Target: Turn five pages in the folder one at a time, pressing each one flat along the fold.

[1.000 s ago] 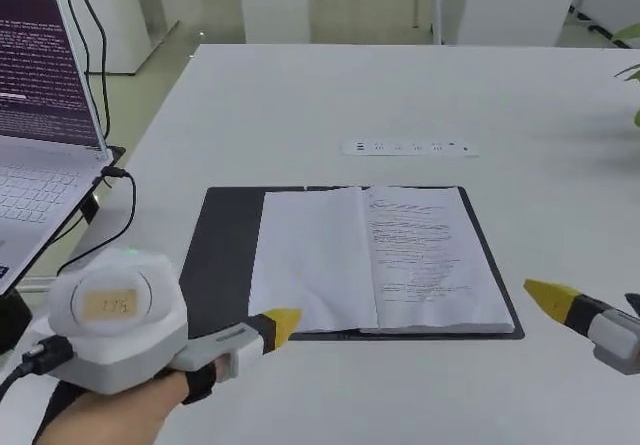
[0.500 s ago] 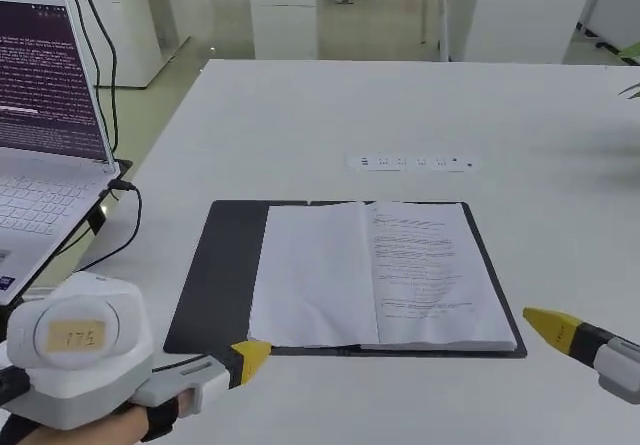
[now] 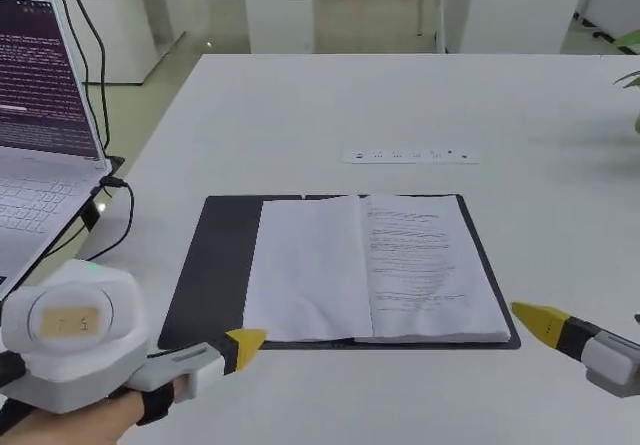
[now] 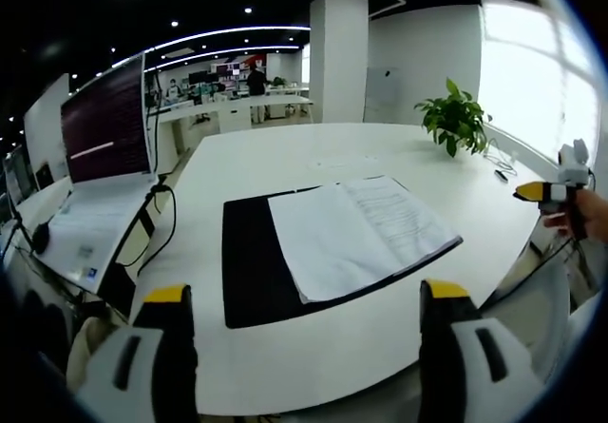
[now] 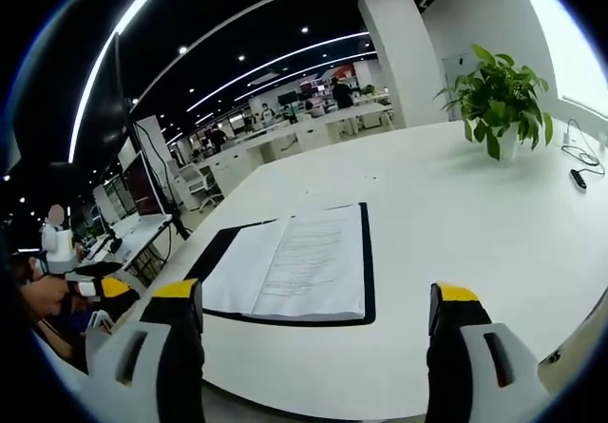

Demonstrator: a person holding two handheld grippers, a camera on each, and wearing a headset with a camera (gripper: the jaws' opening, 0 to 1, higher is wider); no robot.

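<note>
**A:** Entry one, the holder and its contents?

**B:** Folder, black, lying open and flat on the white desk, close to the front edge. It holds a stack of paper sheets. The left-hand page is blank white, with a strip of bare black cover showing to its left. The right-hand page carries printed lines of text and lies on the thicker part of the stack.

**A:** Entry two, left gripper?

**B:** Left gripper: fingers spread wide, nothing between them and touching nothing. In the head view its yellow tip sits just short of the folder's near left corner.

**A:** Entry three, right gripper?

**B:** Right gripper: fingers likewise far apart and empty. Its tip is out beyond the folder's near right corner, apart from it.

**A:** Other items?

**B:** Laptop, open at the desk's left side, with its screen lit and a cable attached. Power strip, white, just beyond the folder's far edge. Potted plant, on the far right of the desk.
</note>
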